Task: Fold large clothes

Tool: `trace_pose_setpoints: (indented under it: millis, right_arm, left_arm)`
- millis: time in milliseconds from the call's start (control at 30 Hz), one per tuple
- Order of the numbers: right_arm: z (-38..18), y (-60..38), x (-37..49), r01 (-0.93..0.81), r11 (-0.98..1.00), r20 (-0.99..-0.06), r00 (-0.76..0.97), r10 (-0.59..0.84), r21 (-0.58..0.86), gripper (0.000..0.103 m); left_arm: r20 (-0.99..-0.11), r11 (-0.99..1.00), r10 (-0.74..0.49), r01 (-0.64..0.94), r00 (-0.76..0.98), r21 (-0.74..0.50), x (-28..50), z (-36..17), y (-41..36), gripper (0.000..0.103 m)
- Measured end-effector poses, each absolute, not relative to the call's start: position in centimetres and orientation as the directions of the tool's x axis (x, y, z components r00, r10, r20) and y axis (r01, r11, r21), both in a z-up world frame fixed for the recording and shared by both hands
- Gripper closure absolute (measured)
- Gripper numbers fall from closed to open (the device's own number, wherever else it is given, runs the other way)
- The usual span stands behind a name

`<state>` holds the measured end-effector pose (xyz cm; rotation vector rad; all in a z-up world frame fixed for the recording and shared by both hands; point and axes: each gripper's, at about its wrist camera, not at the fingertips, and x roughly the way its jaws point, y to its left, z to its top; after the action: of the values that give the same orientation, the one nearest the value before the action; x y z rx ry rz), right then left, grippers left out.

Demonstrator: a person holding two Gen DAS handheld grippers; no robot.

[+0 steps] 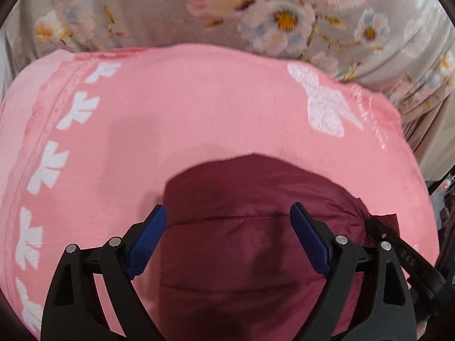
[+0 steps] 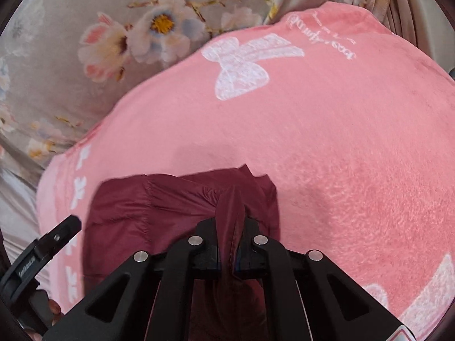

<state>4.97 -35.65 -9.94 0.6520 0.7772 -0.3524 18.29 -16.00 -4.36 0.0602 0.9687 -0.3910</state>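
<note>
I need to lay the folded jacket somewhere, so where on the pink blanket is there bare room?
Free: the blanket between the white bow and the jacket. Crowded: the near edge, where the jacket and both grippers sit.

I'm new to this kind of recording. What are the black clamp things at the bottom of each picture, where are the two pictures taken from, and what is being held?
No robot here: a person holds hand-held tongs in each hand, each with a fisheye camera looking along its fingers. In the left camera's picture, the left tongs stand open above a maroon garment, holding nothing. In the right camera's picture, the right tongs are shut on a fold of that garment. It lies on a pink blanket with white bows, spread over a floral sheet.
</note>
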Motion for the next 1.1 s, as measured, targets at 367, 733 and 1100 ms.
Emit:
trace_pose_setpoints:
  millis: [367, 733, 1100]
  right_arm:
    - [-13.2, -33.5, 6.1, 0.505, 0.831, -0.728, 0.657, -0.194, 0.234, 0.097]
    - [-14.1, -32.8, 6.1, 0.507, 0.835, -0.710, 0.668, -0.224, 0.213, 0.096]
    - [-14.4, -33.0, 6.1, 0.502, 0.832, -0.701, 0.680, -0.213, 0.234, 0.096]
  left_arm:
    - [-0.812, 0.948, -0.256, 0.302, 0.524, -0.104, 18.9, -9.3, -16.7, 0.006]
    - [-0.780, 0.952, -0.203, 0.306, 0.592, -0.016, 18.0, -10.6, -17.8, 0.005]
    - [-0.760, 0.954, -0.178, 0.299, 0.625, 0.023, 17.6, -11.0, -18.3, 0.005]
